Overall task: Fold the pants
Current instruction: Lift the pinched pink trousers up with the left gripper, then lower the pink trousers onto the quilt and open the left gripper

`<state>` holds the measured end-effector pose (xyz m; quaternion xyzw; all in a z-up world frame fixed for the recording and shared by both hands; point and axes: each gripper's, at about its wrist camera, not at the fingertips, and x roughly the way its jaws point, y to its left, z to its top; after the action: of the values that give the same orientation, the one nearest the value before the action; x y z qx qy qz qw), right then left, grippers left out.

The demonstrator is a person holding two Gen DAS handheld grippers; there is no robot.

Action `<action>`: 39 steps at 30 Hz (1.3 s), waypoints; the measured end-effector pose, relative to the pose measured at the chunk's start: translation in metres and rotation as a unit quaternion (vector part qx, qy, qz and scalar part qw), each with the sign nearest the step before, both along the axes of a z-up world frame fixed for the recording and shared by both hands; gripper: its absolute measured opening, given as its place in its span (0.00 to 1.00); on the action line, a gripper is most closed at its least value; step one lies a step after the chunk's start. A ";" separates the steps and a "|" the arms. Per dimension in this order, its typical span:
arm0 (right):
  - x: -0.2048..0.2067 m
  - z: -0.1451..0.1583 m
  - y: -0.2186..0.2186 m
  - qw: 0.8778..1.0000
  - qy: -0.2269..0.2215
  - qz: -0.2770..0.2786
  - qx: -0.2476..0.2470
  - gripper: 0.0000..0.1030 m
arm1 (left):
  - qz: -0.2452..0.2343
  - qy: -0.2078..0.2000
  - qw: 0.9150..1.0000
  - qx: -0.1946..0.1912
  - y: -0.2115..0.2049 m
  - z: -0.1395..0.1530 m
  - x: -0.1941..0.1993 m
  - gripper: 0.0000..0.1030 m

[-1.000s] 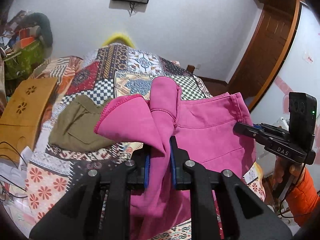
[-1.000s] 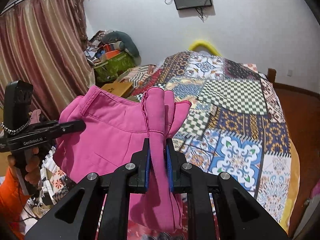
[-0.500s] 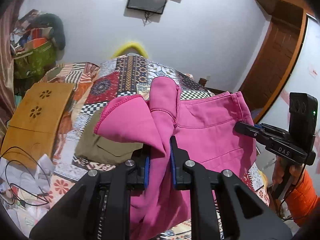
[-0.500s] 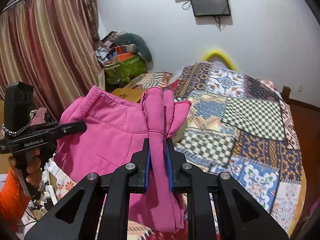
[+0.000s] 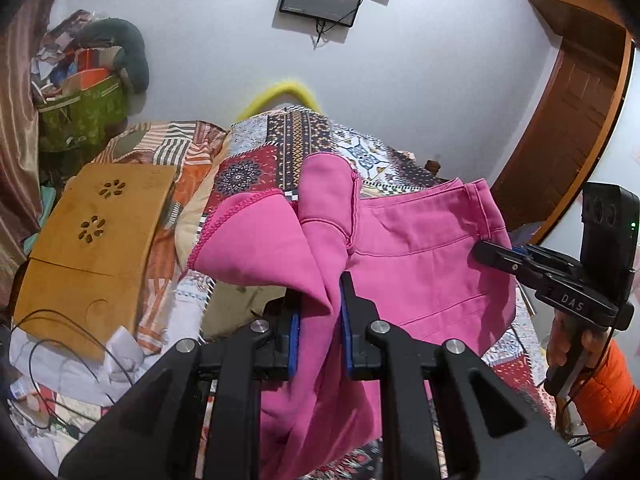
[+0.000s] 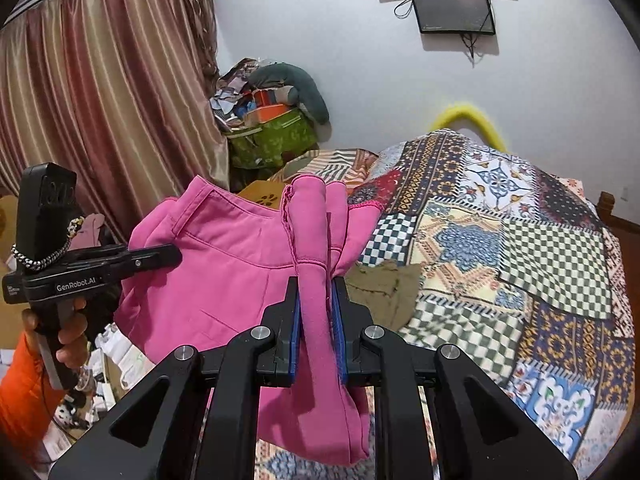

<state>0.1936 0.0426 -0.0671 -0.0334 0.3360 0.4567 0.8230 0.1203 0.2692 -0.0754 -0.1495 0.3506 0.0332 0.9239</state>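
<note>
Left wrist view is showing our left gripper [image 5: 320, 316] clamping a bunched edge of the pink pants [image 5: 416, 264]; our right gripper [image 6: 316, 320] is pinching the other end, so the garment is hanging stretched between us above the bed; we are judging that keeping even tension and level hands is mattering most while carrying it over bare quilt, clear of the olive garment [image 6: 384, 284]; the patchwork quilt [image 6: 520, 248] is covering the bed; a wooden lap table [image 5: 92, 248], striped curtain [image 6: 100, 92] and wall-mounted screen [image 6: 452, 6] are surrounding it.
</note>
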 end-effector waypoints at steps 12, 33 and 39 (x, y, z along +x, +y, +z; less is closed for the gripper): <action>0.044 -0.030 0.041 1.000 0.013 -0.003 -0.013 0.12 | -0.004 0.037 0.999 -0.018 0.046 -0.047 0.061 0.16; 0.109 -0.131 0.052 0.992 0.078 -0.016 -0.096 0.13 | -0.011 0.126 0.990 -0.059 0.075 -0.165 0.142 0.20; 0.106 -0.137 0.052 0.990 0.081 -0.015 -0.117 0.20 | 0.002 0.138 0.989 -0.046 0.076 -0.153 0.139 0.23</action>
<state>0.2995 0.0948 -0.2041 -0.0873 0.4533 0.4028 0.7904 0.2591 0.3455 -0.2288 -0.1870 0.4758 0.0391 0.8586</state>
